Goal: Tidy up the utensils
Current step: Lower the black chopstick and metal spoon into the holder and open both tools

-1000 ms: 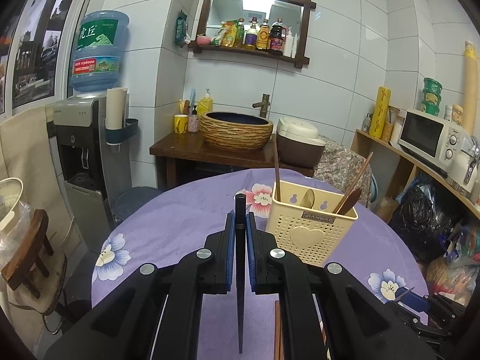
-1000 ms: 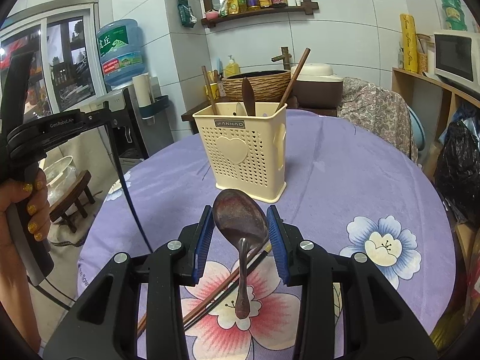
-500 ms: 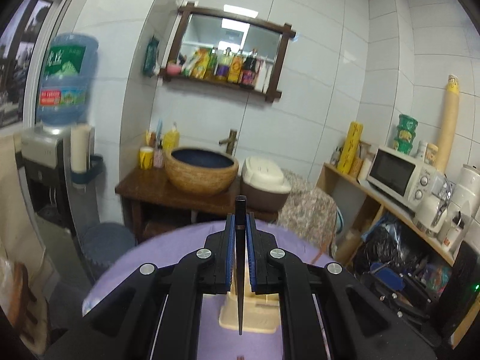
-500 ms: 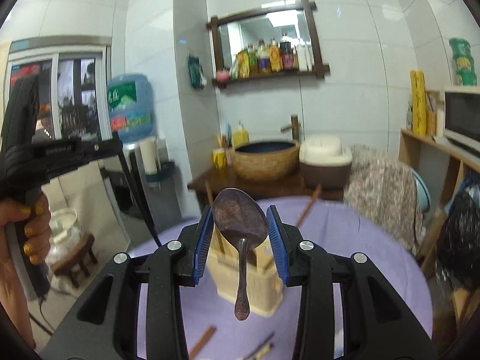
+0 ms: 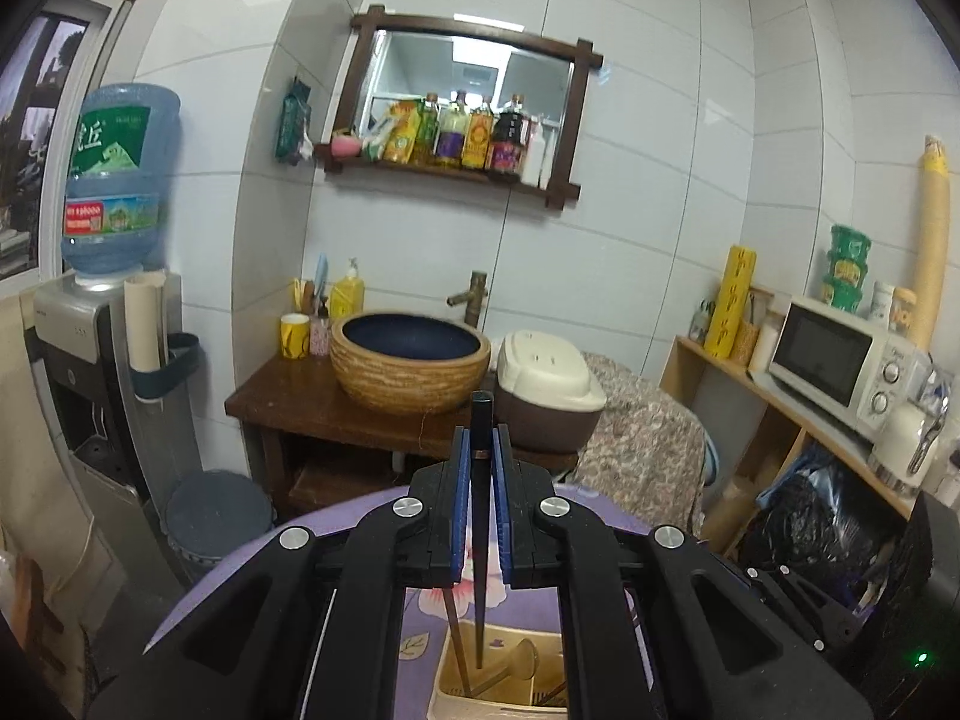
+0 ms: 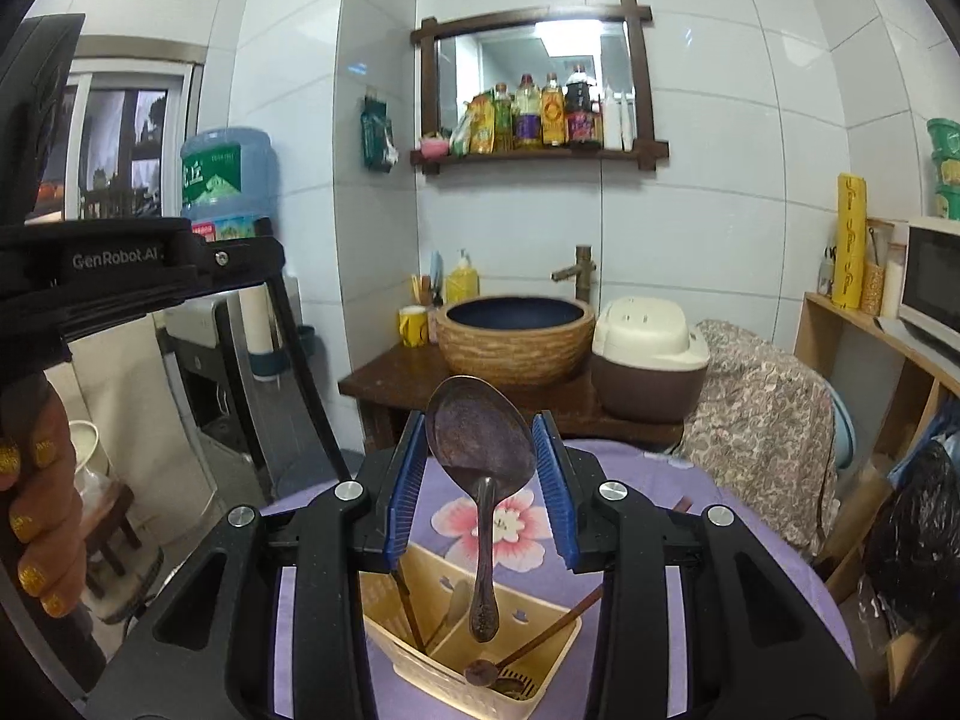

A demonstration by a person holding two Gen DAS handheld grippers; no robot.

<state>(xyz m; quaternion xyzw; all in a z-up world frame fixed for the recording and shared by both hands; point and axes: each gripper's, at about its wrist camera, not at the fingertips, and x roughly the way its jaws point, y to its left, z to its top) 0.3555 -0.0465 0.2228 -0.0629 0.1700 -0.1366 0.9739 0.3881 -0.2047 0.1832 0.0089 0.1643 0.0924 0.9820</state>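
Above the caddy [image 6: 516, 654], spoon [image 6: 480, 456] hangs upright, handle downward.

Utensil caddy [image 6: 474, 648] sits low centre on the table [image 6: 720, 516]; basin [image 6: 516, 336] behind it; rice cooker [image 6: 648, 360] right of basin.

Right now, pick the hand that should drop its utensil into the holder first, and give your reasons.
Left, narrowly. The left gripper holds a chopstick upright, tip hanging just over the holder. The right gripper's spoon also hangs above it, but higher.
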